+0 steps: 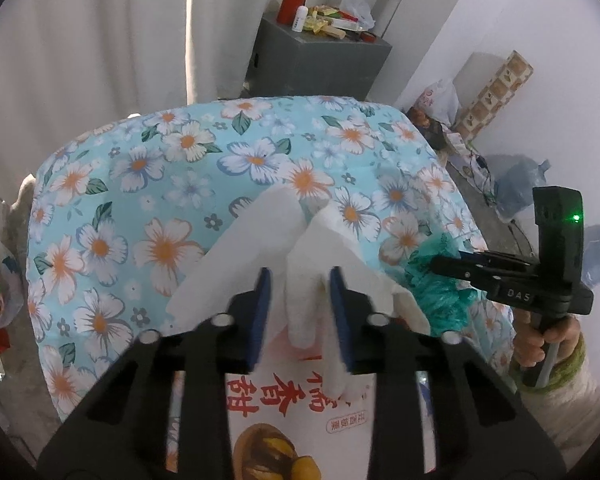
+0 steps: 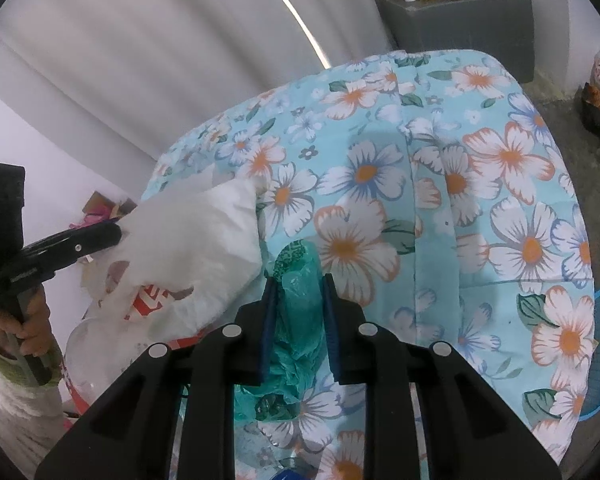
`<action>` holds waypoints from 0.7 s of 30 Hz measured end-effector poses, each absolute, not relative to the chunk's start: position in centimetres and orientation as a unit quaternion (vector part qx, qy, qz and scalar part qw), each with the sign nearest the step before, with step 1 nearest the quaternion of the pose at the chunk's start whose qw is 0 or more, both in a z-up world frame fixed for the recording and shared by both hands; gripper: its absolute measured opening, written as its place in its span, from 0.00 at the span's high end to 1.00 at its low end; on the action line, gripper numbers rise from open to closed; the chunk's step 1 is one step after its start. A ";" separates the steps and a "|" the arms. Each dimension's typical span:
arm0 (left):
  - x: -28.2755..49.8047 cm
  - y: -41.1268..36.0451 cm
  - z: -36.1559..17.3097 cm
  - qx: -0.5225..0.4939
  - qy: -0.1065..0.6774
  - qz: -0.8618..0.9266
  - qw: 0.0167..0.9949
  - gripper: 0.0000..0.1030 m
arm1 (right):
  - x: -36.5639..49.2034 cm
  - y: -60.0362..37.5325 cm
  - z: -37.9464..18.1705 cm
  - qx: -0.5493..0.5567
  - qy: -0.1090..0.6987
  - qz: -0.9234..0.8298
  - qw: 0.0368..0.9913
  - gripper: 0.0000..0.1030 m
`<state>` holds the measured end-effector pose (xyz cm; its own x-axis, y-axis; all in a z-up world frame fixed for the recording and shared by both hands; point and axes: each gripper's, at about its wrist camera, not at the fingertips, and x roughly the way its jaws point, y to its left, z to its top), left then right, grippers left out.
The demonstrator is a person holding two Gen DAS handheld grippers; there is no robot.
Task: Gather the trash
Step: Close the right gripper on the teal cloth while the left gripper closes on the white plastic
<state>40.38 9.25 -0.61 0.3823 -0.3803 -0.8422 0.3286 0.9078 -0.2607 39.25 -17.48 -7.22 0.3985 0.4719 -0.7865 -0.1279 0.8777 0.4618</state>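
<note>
My left hand-held gripper (image 1: 302, 280) has its blue pads part-way closed on a bunched strip of the white plastic bag (image 1: 260, 256); the strip fills only the middle of the gap, so I cannot tell how firmly it is pinched. The bag fans out from the pads toward the far side of the flowered cloth (image 1: 148, 184), its long axis running away from me, while its printed lower part hangs below the fingers. My right hand-held gripper (image 2: 298, 284) is pressed onto a crumpled green plastic bag (image 2: 300, 320), pads touching it on both sides; that bag runs lengthwise between the fingers, its top poking up past the tips. The two bags sit just beside each other over the near edge of the cloth (white one to the left). Beyond the cloth stands a grey cabinet (image 1: 320, 64) with a red flask (image 1: 292, 4) and small clutter on top, a pale curtain (image 1: 100, 40) behind.
</note>
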 end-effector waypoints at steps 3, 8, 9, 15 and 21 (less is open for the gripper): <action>40.3 9.2 -0.4 -0.023 0.509 -0.214 0.833 0.90 | 39.1 -17.6 -7.0 0.168 0.514 0.185 0.821 0.79; 40.1 9.0 0.4 -0.030 0.492 -0.228 0.840 0.99 | 38.5 -18.2 -6.6 0.174 0.507 0.185 0.824 0.80; 39.9 8.9 0.8 -0.032 0.485 -0.233 0.843 0.99 | 38.4 -18.4 -6.4 0.175 0.505 0.185 0.825 0.80; 39.0 8.0 2.7 -0.040 0.448 -0.257 0.856 1.00 | 37.4 -19.8 -5.0 0.186 0.489 0.187 0.832 0.80; 37.0 7.0 5.6 -0.029 0.387 -0.281 0.878 1.00 | 36.3 -20.9 -3.6 0.200 0.472 0.190 0.837 0.80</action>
